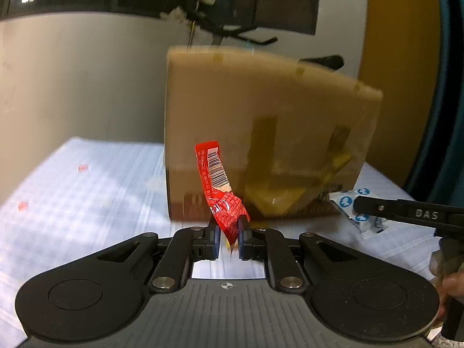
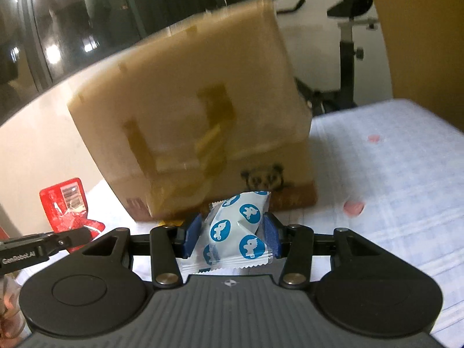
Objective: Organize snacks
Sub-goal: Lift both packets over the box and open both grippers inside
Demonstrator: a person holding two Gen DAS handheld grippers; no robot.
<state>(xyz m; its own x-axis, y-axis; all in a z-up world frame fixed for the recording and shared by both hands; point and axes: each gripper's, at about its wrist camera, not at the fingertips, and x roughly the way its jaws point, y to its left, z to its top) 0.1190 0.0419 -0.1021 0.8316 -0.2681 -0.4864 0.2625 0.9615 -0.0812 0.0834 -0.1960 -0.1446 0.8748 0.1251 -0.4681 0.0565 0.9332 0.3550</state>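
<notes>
Status: both grippers loaded, nothing stowed that I can see.

My left gripper (image 1: 229, 236) is clenched on the long red foil snack packet with the white barcode (image 1: 219, 187); the pads pinch its lower end and the rest stands up, bent, off the table. My right gripper (image 2: 232, 239) is grasping the puffy white snack pouch printed with blue round animal logos (image 2: 240, 229), pads pressing on both sides. At least one more flat white sachet edge shows under it; I can't tell if that's a second pack.

Both packs sit just in front of the tall tan cardboard box patched with brown tape (image 1: 261, 133), which stands on the pale blue checked tablecloth (image 2: 391, 179). Its top is out of view, so I can't tell whether it's open or what's inside.

Judgement: pick step done for these two, placement still to do. I'd guess the box is the destination. Small pink bits lie on the cloth; unclear if they count as snacks. Frames are motion-blurred.
</notes>
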